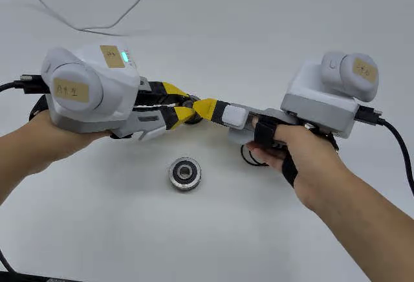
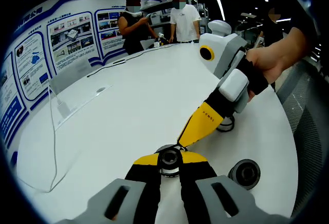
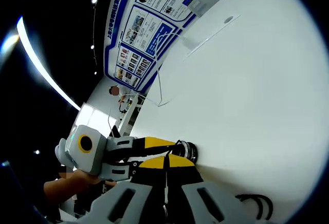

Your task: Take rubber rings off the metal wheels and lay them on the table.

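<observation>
My left claw [image 2: 169, 157] clamps the metal wheel [image 1: 186, 112]. The right claw [image 3: 170, 158] is pinched together at its rim. I'd peel the rubber ring [image 2: 160, 151] away steadily.

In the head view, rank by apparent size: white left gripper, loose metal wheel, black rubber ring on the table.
White left gripper
loose metal wheel
black rubber ring, partly hidden by the hand, so last two unsure

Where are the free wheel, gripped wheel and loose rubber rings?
free metal wheel [image 1: 184, 173]: head view, centre hub.
gripped metal wheel [image 2: 169, 158]: left gripper view, its hub.
loose rubber rings [image 3: 252, 198]: right gripper view, black band.
</observation>
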The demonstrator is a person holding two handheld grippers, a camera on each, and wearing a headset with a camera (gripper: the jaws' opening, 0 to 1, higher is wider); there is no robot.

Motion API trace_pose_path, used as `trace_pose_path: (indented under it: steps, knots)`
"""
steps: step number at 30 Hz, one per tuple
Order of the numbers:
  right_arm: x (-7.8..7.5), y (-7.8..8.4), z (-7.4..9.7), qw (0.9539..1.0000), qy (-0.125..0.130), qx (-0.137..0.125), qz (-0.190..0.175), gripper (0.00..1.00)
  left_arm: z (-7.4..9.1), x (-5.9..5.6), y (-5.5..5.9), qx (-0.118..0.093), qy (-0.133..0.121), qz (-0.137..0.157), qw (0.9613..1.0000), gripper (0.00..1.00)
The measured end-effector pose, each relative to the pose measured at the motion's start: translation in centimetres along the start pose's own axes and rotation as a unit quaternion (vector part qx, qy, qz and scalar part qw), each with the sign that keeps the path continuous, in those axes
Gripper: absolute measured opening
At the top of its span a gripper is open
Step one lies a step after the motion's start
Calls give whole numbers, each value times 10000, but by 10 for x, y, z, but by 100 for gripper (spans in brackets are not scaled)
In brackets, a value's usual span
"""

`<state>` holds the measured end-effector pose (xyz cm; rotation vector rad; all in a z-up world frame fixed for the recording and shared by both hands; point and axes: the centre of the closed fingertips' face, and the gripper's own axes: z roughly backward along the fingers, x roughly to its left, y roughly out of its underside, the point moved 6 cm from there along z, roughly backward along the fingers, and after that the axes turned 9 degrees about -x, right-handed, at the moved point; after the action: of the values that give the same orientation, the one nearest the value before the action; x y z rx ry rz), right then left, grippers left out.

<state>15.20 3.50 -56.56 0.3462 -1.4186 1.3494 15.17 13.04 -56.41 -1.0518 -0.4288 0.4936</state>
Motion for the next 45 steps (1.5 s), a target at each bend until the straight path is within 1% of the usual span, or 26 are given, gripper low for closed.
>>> trace_pose_path:
  steps: [3, 5, 7, 13, 18, 20, 24, 27, 30, 32, 38, 40, 41, 42, 44, 45]
  knots:
    - [-1, -1, 0, 10000, 21, -13, 3, 0, 0, 0, 0, 7, -7, -17, 10000, 13]
    - [-3, -1, 0, 9999, 130, -49, -39, 0, 0, -1, 0, 20, -18, -42, 10000, 13]
    - [-3, -1, 0, 9997, 213, -75, -111, 1, 0, -1, 0, 30, -51, 29, 10000, 13]
    - [-5, -1, -1, 9992, 345, -129, -133, 1, -1, -1, -1, 58, -68, 121, 9999, 14]
    - [-6, -1, -2, 9990, 392, -141, -132, 1, 2, -2, -2, 111, 5, 154, 9998, 14]
    - [-6, -1, -2, 9989, 424, -144, -147, 1, 5, -1, -3, 111, -7, 155, 9998, 17]
    - [-6, 0, -4, 9989, 429, -144, -121, 1, 13, 4, -5, 110, -164, 114, 9997, 24]
    - [-4, 0, -5, 9990, 412, -138, -65, 1, 18, 8, -5, 128, -318, 103, 9994, 26]
    - [-2, 2, -8, 9992, 368, -122, -34, 1, 22, 10, -4, 95, -367, 171, 9991, 26]
    - [-1, 3, -10, 9993, 368, -88, 30, 1, 25, 9, -3, 131, -387, 160, 9990, 26]
    - [2, 3, -11, 9995, 305, -91, -42, 1, 32, 10, -3, 114, -448, 207, 9987, 26]
    - [6, 1, -11, 9996, 181, -139, -158, 1, 34, 11, -4, 44, -508, 265, 9983, 28]
    - [10, 0, -11, 9995, 57, -161, -274, 1, 35, 12, -6, -46, -571, 319, 9978, 29]
    - [13, -2, -11, 9992, -10, -212, -344, 1, 36, 13, -7, -85, -614, 345, 9975, 31]
    - [19, -7, -10, 9986, -116, -300, -428, 1, 38, 14, -10, -168, -706, 336, 9968, 35]
    - [21, -9, -10, 9981, -141, -355, -493, 1, 39, 14, -11, -176, -731, 329, 9966, 37]
